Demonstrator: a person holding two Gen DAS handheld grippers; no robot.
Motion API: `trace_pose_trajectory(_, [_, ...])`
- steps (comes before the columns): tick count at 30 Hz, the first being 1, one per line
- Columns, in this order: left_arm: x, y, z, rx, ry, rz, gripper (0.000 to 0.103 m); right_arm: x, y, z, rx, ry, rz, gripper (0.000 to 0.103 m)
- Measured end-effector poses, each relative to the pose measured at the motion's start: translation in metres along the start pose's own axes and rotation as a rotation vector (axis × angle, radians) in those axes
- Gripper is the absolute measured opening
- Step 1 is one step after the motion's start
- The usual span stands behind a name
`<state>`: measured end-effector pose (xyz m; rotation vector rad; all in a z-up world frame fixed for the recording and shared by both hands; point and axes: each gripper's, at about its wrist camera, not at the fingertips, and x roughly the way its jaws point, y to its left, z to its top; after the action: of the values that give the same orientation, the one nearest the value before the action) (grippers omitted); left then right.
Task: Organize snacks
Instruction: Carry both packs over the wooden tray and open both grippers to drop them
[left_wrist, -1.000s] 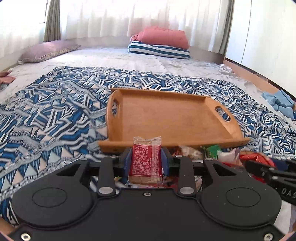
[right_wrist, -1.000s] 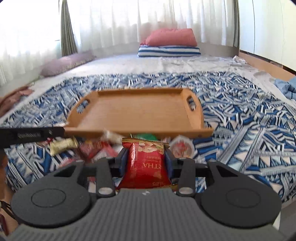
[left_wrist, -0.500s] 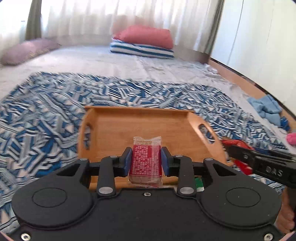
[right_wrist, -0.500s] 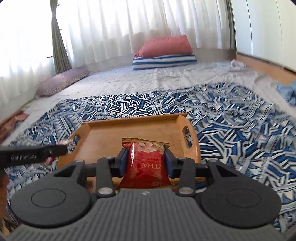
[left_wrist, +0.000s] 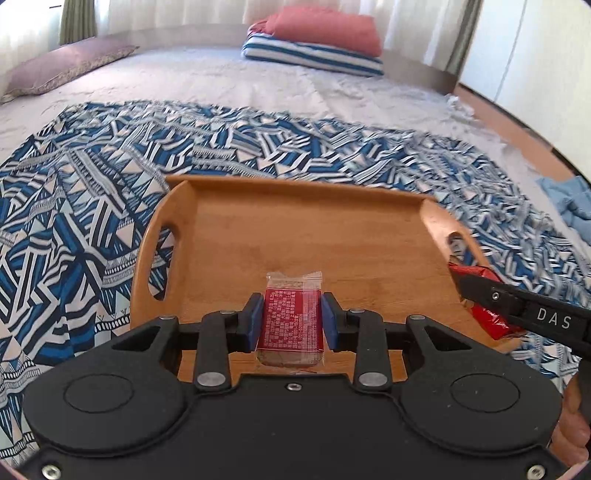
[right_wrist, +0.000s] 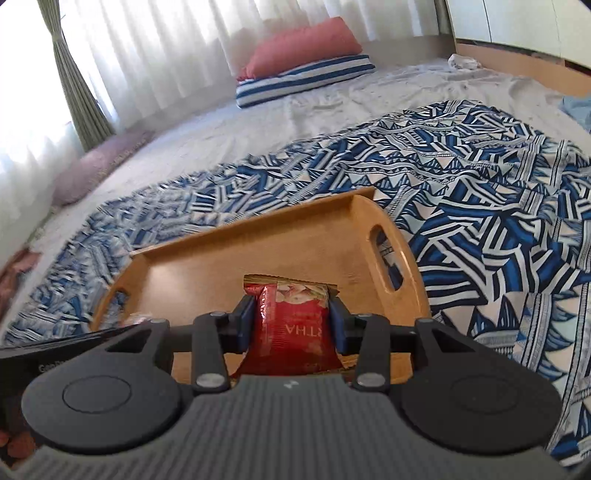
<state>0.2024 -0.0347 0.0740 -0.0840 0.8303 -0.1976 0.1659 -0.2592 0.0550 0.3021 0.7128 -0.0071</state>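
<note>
A wooden tray (left_wrist: 236, 221) (right_wrist: 207, 273) with cut-out handles lies on the blue patterned blanket, nothing on its floor. My left gripper (left_wrist: 291, 317) is shut on a small red snack bar in clear wrap (left_wrist: 291, 321), held over the tray's near part. My right gripper (right_wrist: 291, 321) is shut on a red snack packet (right_wrist: 290, 325), over the tray's near right part. In the left wrist view the right gripper's finger and its red packet (left_wrist: 491, 317) reach in by the tray's right handle. The left gripper's body (right_wrist: 55, 354) shows at the right wrist view's left edge.
The blue and white patterned blanket (left_wrist: 74, 221) (right_wrist: 498, 221) covers the bed around the tray. Stacked red and striped pillows (left_wrist: 317, 40) and a mauve pillow (left_wrist: 62, 70) lie far back. Blue cloth (left_wrist: 569, 203) sits at the right. A wooden bed edge (right_wrist: 517, 62) runs behind.
Both grippers have moved forward from the snack pile in front of the tray to above the tray, each keeping its snack. The right gripper has rolled, so its view tilts.
</note>
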Motion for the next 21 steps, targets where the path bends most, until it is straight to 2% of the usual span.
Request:
trace_pose_trajectory(15, [0.035,-0.004,-0.006,0.01,0.02,0.074,0.032,0.041,0.01,-0.006,-0.141,0.038,-0.05,0.048])
trace_pose_trajectory(21, [0.044,-0.005,-0.01,0.005,0.036,0.081,0.032,0.052,0.007,-0.009,-0.131,0.063,-0.054,0.049])
